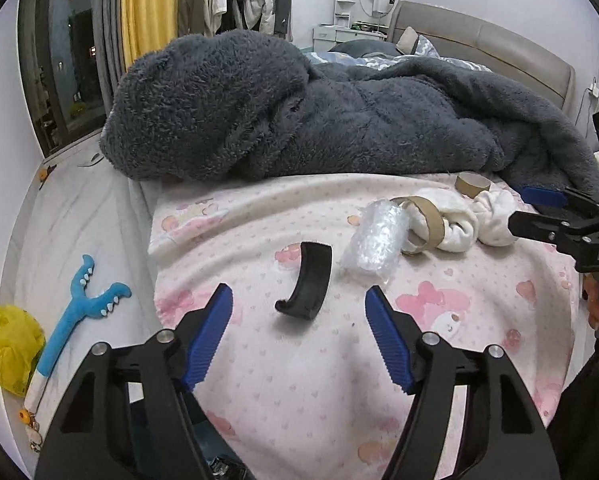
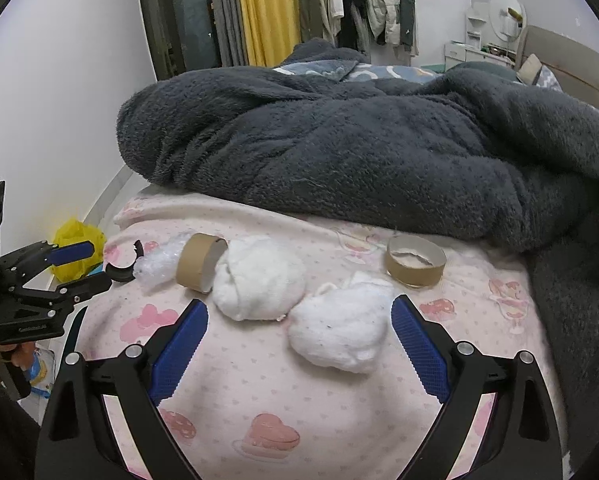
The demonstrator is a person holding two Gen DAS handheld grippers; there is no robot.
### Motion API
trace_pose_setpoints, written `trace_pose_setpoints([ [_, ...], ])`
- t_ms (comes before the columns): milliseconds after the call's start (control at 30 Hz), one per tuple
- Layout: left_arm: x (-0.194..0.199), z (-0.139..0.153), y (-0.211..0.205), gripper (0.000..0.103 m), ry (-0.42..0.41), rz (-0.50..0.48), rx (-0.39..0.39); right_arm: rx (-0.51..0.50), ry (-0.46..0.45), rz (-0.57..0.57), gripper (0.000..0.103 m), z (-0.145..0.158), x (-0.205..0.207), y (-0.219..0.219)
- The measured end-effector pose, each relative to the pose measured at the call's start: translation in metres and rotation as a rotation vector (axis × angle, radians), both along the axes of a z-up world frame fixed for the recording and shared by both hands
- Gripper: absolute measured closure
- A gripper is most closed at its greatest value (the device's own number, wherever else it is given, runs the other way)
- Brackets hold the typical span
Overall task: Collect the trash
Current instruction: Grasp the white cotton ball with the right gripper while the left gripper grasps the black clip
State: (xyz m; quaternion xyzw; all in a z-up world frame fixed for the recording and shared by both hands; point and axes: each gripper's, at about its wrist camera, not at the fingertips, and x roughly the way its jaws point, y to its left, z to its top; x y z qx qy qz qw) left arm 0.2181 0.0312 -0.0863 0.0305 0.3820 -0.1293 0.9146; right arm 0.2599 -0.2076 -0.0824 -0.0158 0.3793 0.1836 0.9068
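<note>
A curved black plastic piece (image 1: 305,284) lies on the pink patterned sheet (image 1: 299,380), just beyond and between the tips of my left gripper (image 1: 299,292), which is open and not touching it. To its right are a crumpled clear plastic wrap (image 1: 375,240), a flattened cardboard ring (image 1: 419,220) and two white fluffy wads (image 1: 459,220). My right gripper (image 2: 299,306) is open with the nearer white wad (image 2: 339,332) between its fingers, the pads clear of it. A cardboard tube (image 2: 201,262) and a short cardboard ring (image 2: 415,266) lie beyond.
A heaped dark grey fleece blanket (image 1: 299,112) covers the bed behind the trash. On the floor to the left lie a yellow plastic bag (image 1: 7,348) and a blue toy (image 1: 79,312). The bed's edge drops off on that side. Each gripper shows in the other's view.
</note>
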Motion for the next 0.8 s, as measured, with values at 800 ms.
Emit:
trace_pose_setpoints([
  [800,0.032,-0.029,-0.005,0.063,0.064,-0.011,-0.06,0.029,0.074,-0.051,0.009,-0.024,0.019,-0.014],
])
